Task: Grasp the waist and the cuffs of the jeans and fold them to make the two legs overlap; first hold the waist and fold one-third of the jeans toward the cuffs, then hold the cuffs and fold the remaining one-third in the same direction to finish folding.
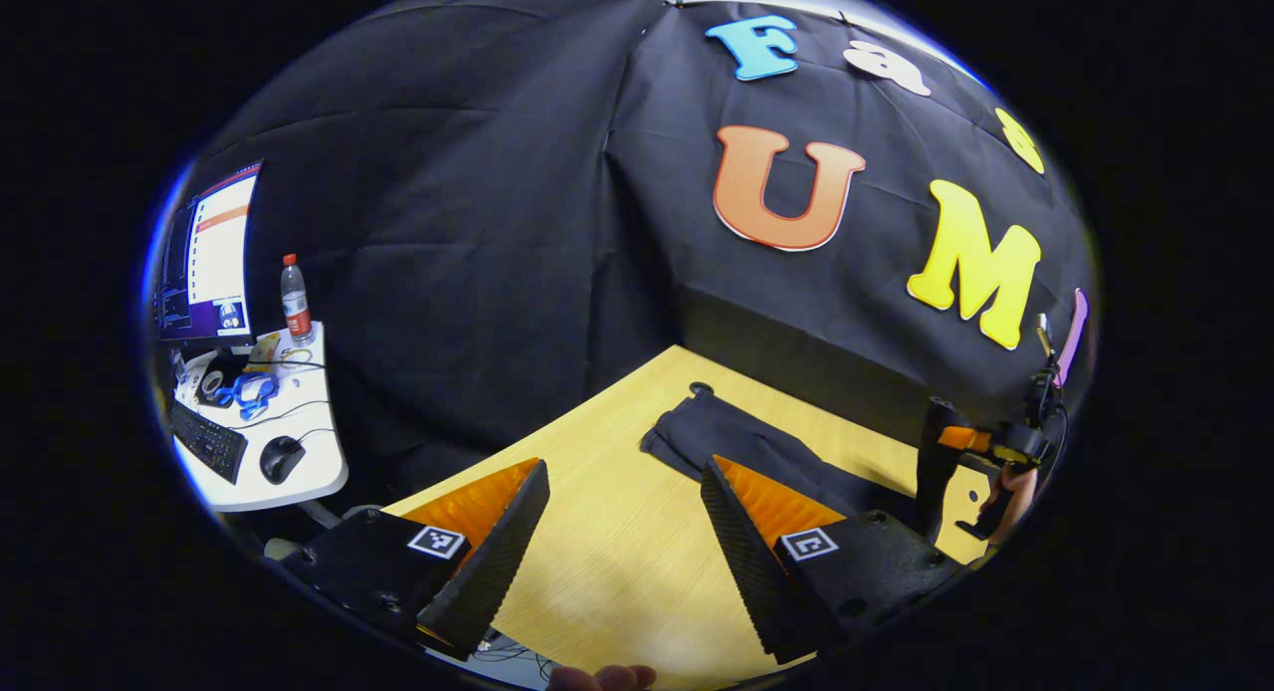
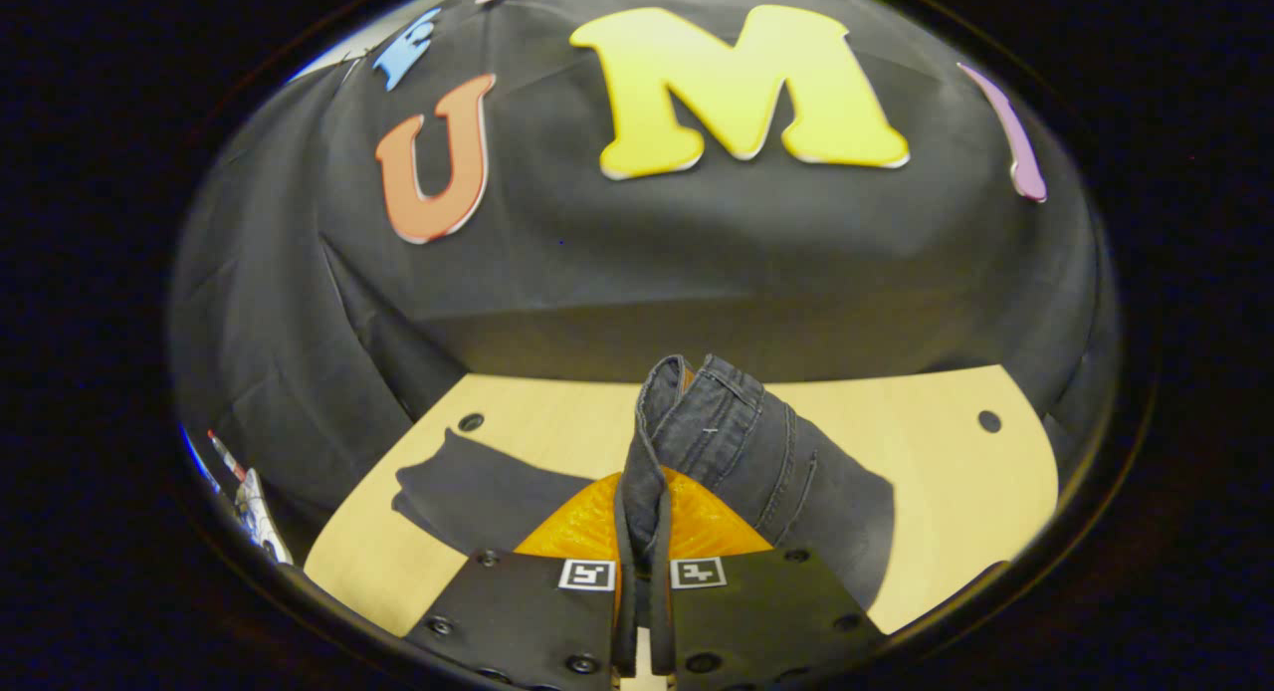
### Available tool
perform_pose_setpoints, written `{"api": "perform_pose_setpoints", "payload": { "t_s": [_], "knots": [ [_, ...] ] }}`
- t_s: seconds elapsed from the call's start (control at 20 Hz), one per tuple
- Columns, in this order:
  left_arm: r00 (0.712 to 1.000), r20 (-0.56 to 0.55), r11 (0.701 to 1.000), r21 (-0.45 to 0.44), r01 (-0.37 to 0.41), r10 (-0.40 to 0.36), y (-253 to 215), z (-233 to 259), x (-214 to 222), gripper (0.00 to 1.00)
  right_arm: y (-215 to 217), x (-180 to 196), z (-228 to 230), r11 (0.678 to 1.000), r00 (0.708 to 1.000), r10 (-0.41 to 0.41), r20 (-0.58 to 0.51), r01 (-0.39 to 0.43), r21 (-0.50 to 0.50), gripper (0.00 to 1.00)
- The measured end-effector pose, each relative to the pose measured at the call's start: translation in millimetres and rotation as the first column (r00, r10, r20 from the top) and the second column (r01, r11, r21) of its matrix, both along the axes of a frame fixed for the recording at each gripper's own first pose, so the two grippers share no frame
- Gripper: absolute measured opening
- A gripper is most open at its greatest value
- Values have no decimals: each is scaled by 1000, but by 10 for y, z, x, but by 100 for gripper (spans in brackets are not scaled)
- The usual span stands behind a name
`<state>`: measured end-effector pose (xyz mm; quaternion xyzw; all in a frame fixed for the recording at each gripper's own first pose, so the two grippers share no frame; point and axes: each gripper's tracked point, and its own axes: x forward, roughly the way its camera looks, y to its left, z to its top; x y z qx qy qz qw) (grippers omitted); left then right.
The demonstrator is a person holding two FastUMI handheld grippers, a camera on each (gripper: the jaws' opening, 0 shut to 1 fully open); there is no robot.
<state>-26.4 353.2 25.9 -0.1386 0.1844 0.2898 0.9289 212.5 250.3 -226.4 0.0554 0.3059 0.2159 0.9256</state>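
My right gripper (image 2: 642, 532) is clamped on a thick seamed edge of the jeans (image 2: 737, 442); both fingers press the denim, which rises in a bunched fold straight ahead of the camera. It looks like the waistband end, though I can't be sure. My left gripper (image 1: 622, 502) stands wide apart with nothing between the fingers, hovering above the wooden table (image 1: 597, 572) near the flat far end of the jeans (image 1: 727, 437).

I judge I'm in the first step: one end is gripped and lifted, the other not yet taken. Next my left needs to come down on that dark end and pinch it, so both ends can be carried across together.

In the left gripper view the other gripper (image 1: 955, 472), and the hand holding it, sits at the edge, too warped to read. The middle of the jeans is hidden behind my own fingers, and I can't tell whether the legs already overlap.
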Motion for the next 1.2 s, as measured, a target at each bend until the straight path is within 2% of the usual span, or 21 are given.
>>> {"api": "perform_pose_setpoints", "payload": {
  "t_s": [0.15,0.2,0.25,0.35,0.4,0.45,0.5,0.6,0.65,0.8,0.85,0.95,1.0,1.1,1.15,1.2],
  "knots": [
    [999,-24,1000,0,-22,22,98,-41,-134,99,295,-75,-523,996,998,37,-57,-42,-78,6],
    [999,-32,1000,-3,-25,24,102,-51,-160,100,357,-99,-652,992,996,56,-71,-64,-110,2],
    [999,-37,1000,-5,-26,26,114,-55,-183,99,400,-121,-773,986,994,72,-88,-84,-142,6],
    [999,-38,1000,-4,-29,29,136,-61,-212,100,474,-151,-1033,972,990,93,-108,-114,-203,6],
    [999,-36,999,-9,-31,31,139,-67,-207,100,491,-145,-1101,965,989,106,-104,-128,-230,2],
    [999,-36,999,-18,-32,31,135,-82,-198,100,502,-149,-1144,958,988,116,-99,-138,-251,6],
    [999,-35,999,-30,-30,29,135,-110,-175,99,498,-163,-1131,953,987,131,-96,-152,-262,2],
    [999,-43,998,-49,-26,24,150,-174,-133,99,530,-174,-1095,953,978,179,-105,-199,-229,15],
    [999,-48,998,-49,-27,25,170,-203,-121,99,593,-216,-1051,957,973,202,-113,-220,-188,17],
    [999,-38,998,-69,-13,11,225,-237,25,99,579,-326,-915,964,968,216,-130,-233,-130,48],
    [1000,-23,995,-102,17,-20,200,-278,120,99,533,-396,-819,965,965,223,-135,-238,-108,57],
    [997,-6,974,-214,77,-81,119,-453,351,99,381,-492,-559,970,968,220,-122,-230,-73,75],
    [995,5,954,-282,99,-102,83,-569,498,99,273,-535,-394,972,970,219,-109,-226,-56,81],
    [993,43,904,-410,121,-114,92,-760,797,100,48,-661,-95,974,971,221,-87,-225,-38,84],
    [993,65,871,-477,120,-101,119,-866,941,99,-99,-730,77,974,973,220,-69,-223,-38,84],
    [992,94,828,-547,122,-84,126,-950,1114,99,-246,-786,227,973,973,224,-52,-226,-41,89]
  ]
}}
